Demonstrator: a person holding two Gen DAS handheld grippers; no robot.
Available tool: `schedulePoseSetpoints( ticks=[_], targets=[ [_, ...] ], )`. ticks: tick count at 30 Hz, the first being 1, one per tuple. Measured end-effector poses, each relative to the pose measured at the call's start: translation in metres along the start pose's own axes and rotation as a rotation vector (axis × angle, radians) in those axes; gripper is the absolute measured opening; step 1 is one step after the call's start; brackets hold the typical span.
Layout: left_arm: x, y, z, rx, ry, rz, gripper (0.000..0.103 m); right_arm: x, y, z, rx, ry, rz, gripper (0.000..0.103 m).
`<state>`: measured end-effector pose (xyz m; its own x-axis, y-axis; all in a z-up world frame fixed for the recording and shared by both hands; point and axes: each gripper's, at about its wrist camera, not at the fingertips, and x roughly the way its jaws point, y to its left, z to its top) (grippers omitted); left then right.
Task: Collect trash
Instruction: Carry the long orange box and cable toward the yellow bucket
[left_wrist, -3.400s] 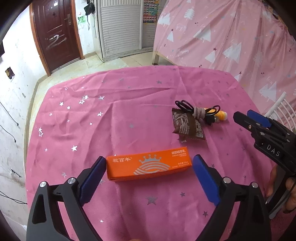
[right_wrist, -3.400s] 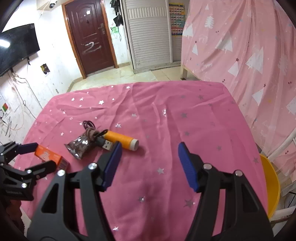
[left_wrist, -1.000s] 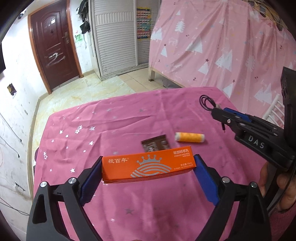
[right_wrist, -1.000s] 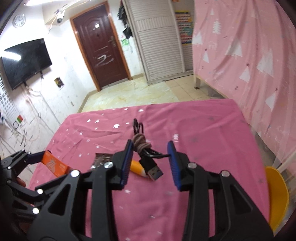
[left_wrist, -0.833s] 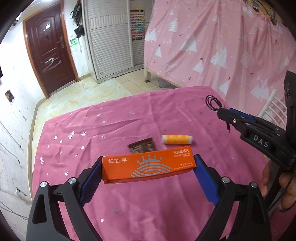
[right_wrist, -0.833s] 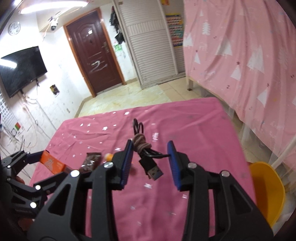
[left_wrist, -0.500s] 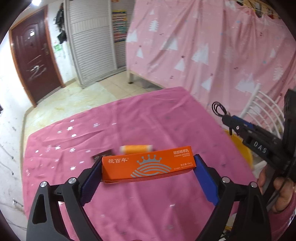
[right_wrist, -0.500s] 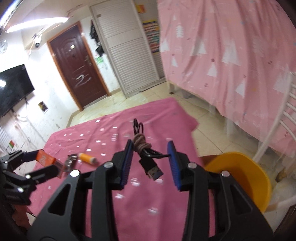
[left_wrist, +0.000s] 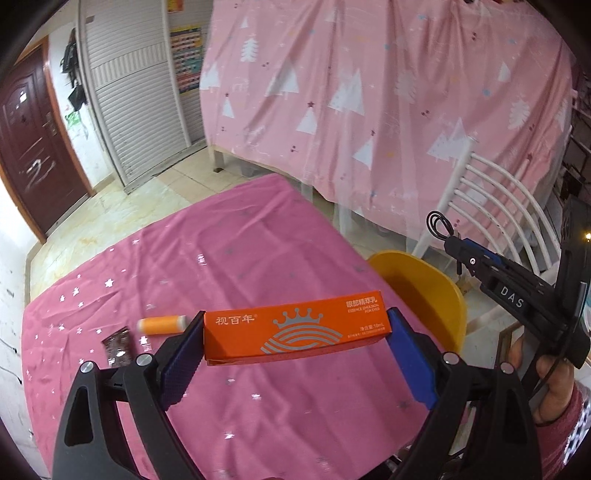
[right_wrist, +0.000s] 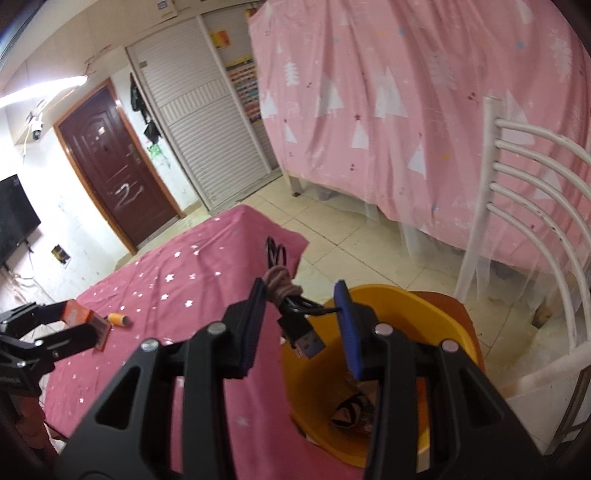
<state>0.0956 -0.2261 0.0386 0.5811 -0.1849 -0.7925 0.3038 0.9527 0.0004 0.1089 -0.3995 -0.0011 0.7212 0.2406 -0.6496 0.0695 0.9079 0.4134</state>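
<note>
My left gripper (left_wrist: 295, 339) is shut on an orange carton (left_wrist: 295, 334) and holds it above the pink table (left_wrist: 240, 258). My right gripper (right_wrist: 301, 325) is shut on a bundled black USB cable (right_wrist: 291, 299), held over the rim of a yellow bin (right_wrist: 388, 306) beside the table. The right gripper also shows in the left wrist view (left_wrist: 456, 251), with the cable loop sticking up. The left gripper with the carton shows in the right wrist view (right_wrist: 83, 325). An orange tube (left_wrist: 162, 326) and a brown wrapper (left_wrist: 118, 345) lie on the table.
A white chair (right_wrist: 524, 206) stands right behind the bin. The bin (left_wrist: 424, 291) holds some wrappers (right_wrist: 354, 406). A pink tree-print sheet (left_wrist: 369, 92) hangs behind, with tiled floor (right_wrist: 351, 229) between it and the table.
Both grippers lifted their items off the table and swung right toward the yellow bin. The cable now hangs over the bin's rim. The tube and wrapper stayed on the table.
</note>
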Motion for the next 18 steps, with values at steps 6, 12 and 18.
schedulePoseSetpoints(
  ticks=[6, 12, 18],
  targets=[
    [0.006, -0.030, 0.003, 0.040, 0.010, -0.011, 0.086, -0.007, -0.028, -0.002, 0.036, -0.009, -0.016, 0.036],
    [0.016, -0.058, 0.008, 0.074, 0.025, -0.023, 0.086, -0.007, -0.052, -0.006, 0.068, -0.009, -0.026, 0.036],
    [0.034, -0.082, 0.019, 0.094, 0.048, -0.041, 0.086, 0.000, -0.069, -0.011, 0.097, 0.008, -0.027, 0.036]
  ],
)
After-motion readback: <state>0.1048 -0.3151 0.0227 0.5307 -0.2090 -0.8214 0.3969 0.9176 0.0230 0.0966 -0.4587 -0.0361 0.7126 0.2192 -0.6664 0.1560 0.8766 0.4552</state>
